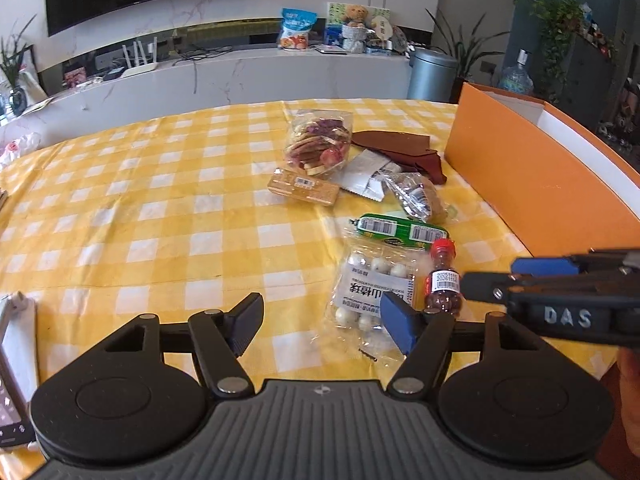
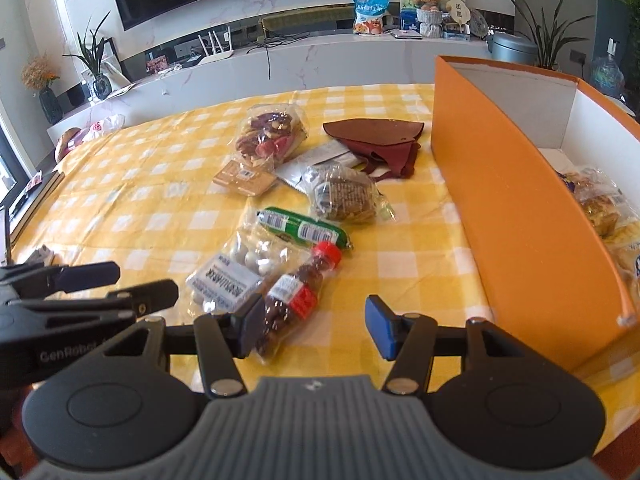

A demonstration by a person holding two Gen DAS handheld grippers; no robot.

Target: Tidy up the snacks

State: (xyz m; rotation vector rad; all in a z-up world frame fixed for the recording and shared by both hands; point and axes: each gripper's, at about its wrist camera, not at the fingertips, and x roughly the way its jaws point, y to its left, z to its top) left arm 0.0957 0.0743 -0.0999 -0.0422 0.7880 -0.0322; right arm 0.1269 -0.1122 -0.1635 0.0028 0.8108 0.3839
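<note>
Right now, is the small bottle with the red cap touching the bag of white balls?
Touching. In the right wrist view the bottle lies with its side on the edge of the bag of white balls; no tablecloth shows between them.

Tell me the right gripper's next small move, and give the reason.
Probably shift the right gripper slightly left and lower it over the red-capped bottle. Its jaws are open and empty, the bottle lies by its left finger rather than between them, and the orange box already holding snacks stands just to the right.
</note>
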